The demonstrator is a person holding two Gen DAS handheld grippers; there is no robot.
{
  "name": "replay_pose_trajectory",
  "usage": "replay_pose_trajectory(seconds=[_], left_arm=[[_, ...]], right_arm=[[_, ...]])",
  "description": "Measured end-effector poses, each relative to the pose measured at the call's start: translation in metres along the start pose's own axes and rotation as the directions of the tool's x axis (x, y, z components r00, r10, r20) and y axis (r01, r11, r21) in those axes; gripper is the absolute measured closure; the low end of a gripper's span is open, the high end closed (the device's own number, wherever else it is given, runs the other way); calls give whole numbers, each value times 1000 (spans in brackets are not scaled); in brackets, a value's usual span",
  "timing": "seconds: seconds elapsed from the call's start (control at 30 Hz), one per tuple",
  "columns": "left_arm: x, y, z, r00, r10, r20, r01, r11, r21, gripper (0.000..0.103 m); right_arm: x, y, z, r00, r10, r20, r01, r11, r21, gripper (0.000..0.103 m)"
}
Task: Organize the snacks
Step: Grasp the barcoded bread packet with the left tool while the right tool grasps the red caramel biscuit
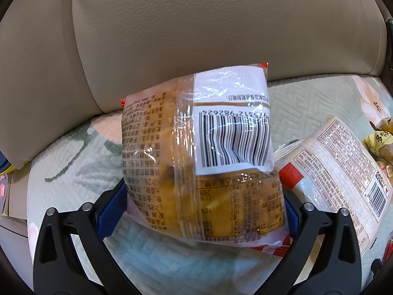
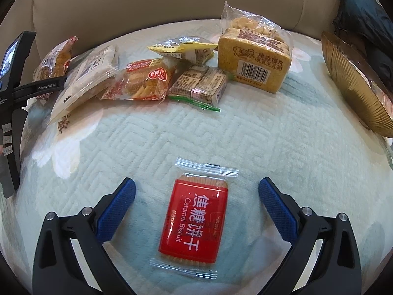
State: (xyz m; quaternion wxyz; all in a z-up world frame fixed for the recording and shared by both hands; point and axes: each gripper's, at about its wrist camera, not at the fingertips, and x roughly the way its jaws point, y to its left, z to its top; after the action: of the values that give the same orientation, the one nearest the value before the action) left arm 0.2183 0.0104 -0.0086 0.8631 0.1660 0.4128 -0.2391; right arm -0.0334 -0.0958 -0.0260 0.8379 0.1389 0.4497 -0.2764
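Blue-padded fingers (image 1: 113, 209) of the left gripper (image 1: 205, 211) clamp a clear snack bag (image 1: 196, 152), lifted above the pale quilted cover (image 1: 73, 172) with its barcode side facing the camera. That bag hides most of the right pad and what lies behind it. To its right a white packet (image 1: 343, 172) lies on the cover, partly behind the bag and cut off at the frame edge. Beige sofa cushions (image 1: 196, 24) fill the far side.

From the right wrist, the right gripper (image 2: 196, 196) stands wide open, its pads on either side of a red caramel biscuit pack (image 2: 194, 221) lying flat on the cover, touching neither. Farther off a heap of snacks sits in a row: an orange-red packet (image 2: 142, 78), a small brown wrapped block (image 2: 199, 83), a yellow sachet (image 2: 181, 49) and a bag of toast slices (image 2: 255, 56). At far right a gold ribbed dish (image 2: 353, 86) is cut by the frame, with something dark behind it that is hard to make out.
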Motion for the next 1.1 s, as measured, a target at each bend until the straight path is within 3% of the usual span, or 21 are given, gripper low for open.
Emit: replay_pose_trajectory(seconds=[0.63, 0.8, 0.83, 0.87, 0.93, 0.97, 1.0, 1.03, 1.1], left_arm=[[1, -1, 0, 1000, 0, 1, 0, 1000, -1, 3], [1, -1, 1, 1000, 0, -1, 0, 1000, -1, 3], [1, -2, 1, 1000, 6, -2, -6, 1000, 1, 3], [1, -4, 1, 1000, 19, -3, -19, 1000, 7, 3], [0, -7, 1, 999, 33, -5, -33, 999, -2, 3], [-1, -6, 2, 999, 30, -15, -30, 999, -15, 3], [-1, -6, 4, 999, 25, -34, -25, 999, -23, 3], [-4, -5, 6, 999, 16, -42, -18, 999, -40, 10], [-13, -3, 6, 1000, 9, -13, -10, 997, -82, 18]], right_arm=[[3, 2, 5, 999, -8, -44, 9, 1000, 30, 5], [12, -2, 24, 983, 11, -184, -7, 1000, 26, 5], [14, -3, 28, 977, 28, -209, -24, 999, 20, 6], [14, -6, 33, 974, 50, -223, -46, 999, 23, 16], [10, -11, 38, 977, 57, -205, -53, 998, 25, 50], [5, -9, 43, 980, 57, -189, -57, 998, 4, 60], [4, -7, 46, 979, 82, -187, -85, 996, -10, 60], [4, -6, 49, 972, 127, -197, -132, 991, -11, 60], [5, -6, 52, 962, 185, -202, -187, 982, 12, 60]])
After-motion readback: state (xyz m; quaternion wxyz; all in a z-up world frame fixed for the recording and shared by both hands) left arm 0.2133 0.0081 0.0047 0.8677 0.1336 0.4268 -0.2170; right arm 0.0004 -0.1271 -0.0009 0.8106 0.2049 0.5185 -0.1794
